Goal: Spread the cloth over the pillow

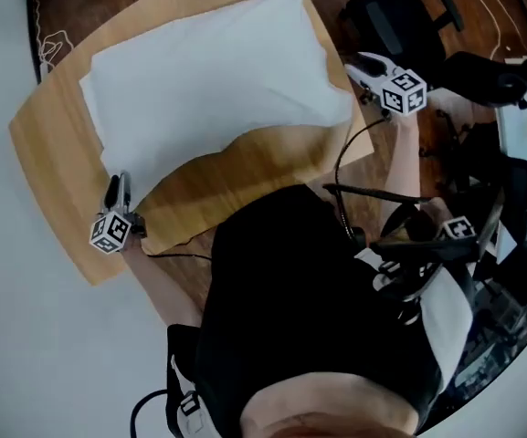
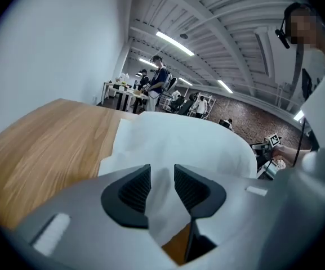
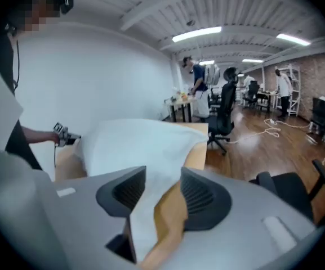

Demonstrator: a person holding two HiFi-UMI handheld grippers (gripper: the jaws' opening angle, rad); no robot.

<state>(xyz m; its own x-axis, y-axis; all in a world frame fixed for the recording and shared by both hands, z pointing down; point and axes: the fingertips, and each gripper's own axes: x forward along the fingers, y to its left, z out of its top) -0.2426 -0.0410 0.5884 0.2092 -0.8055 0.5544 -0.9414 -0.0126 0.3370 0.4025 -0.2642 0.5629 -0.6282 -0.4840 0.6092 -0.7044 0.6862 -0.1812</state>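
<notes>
Cloth (image 1: pixel 217 80) white, spread over bulge mid wooden table (image 1: pixel 53 153); pillow underneath hidden. Left gripper (image 1: pixel 115 188) at cloth's 7 o'clock corner, jaws apart, cloth corner lying loose in gap, not pinched. Right gripper (image 1: pixel 362 64) at cloth's 3 o'clock corner, by table edge, jaws apart, cloth edge and bare wood seen between them, no squeeze. Office chair (image 1: pixel 391 16) on floor at 1 o'clock.
</notes>
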